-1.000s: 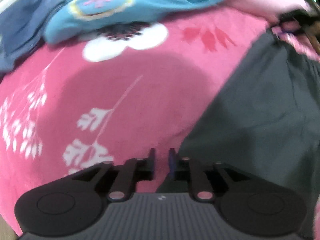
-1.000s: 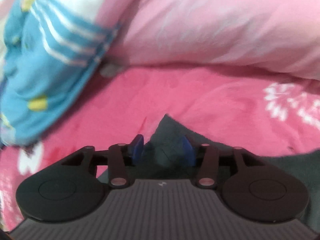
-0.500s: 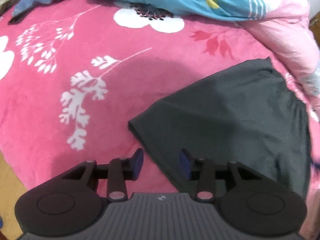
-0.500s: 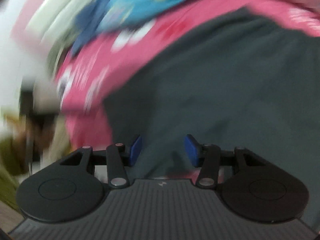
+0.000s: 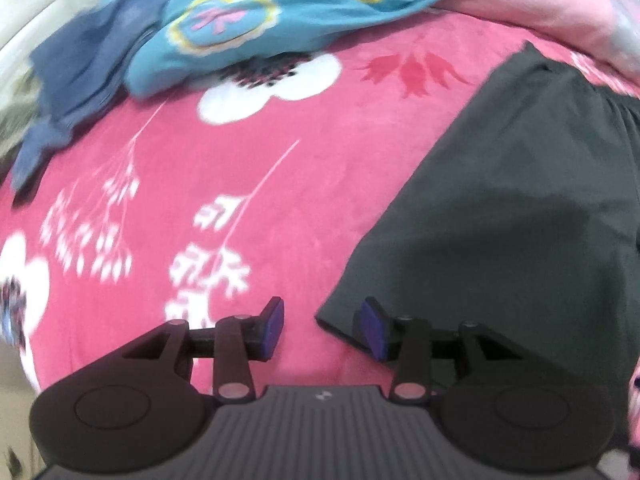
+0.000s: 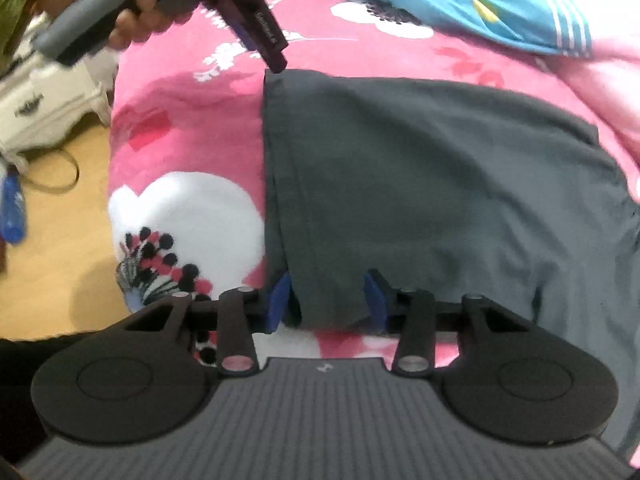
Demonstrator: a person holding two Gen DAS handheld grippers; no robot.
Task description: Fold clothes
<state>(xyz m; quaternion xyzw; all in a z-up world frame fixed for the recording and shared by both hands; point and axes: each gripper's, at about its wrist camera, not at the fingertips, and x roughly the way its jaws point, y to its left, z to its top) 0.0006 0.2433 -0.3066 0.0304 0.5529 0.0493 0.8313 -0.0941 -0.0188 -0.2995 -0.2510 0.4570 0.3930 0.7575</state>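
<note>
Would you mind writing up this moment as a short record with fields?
surface: pink flowered blanket
garment: dark grey cloth, lying flat on the blanket
left claw: open, at the cloth's near corner
right claw: open, straddling the cloth's near edge
other clothes: blue patterned garment and navy garment at the far side

Fuzzy pink floral blanket [image 5: 248, 168] covers the bed. White carved cabinet [image 6: 48, 100] sits at 10 o'clock in the right view, with a tan wooden floor [image 6: 56, 248] and black cable loop [image 6: 60, 172] below.
</note>
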